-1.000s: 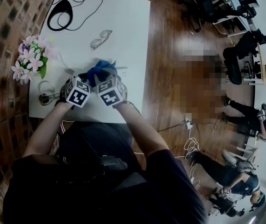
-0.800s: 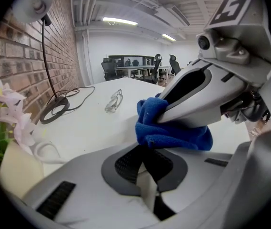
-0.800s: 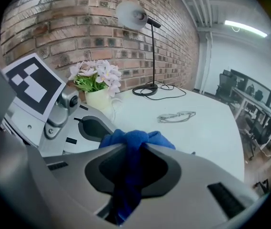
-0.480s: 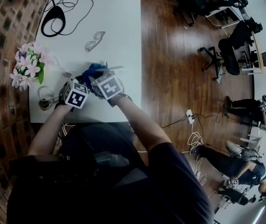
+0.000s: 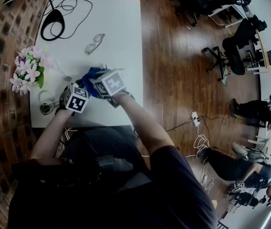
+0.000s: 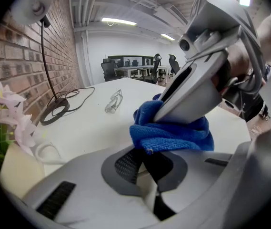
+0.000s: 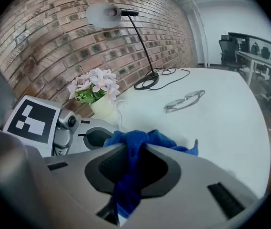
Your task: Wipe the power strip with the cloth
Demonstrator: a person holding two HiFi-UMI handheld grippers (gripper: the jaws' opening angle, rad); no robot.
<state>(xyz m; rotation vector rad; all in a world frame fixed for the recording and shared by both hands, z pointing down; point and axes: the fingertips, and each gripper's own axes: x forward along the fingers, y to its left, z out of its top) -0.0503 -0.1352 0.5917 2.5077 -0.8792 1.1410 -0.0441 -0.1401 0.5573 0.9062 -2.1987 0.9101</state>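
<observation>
glasses point(image 5: 94, 43) behind cloth point(image 5: 93, 74), flowers point(image 5: 28, 70) at left

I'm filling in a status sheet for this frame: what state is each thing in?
left gripper: jaws together.
right gripper: shut on the cloth.
cloth: bunched, pinched between the right gripper's jaws.
glasses: lying on the table.
flower pot: upright.
</observation>
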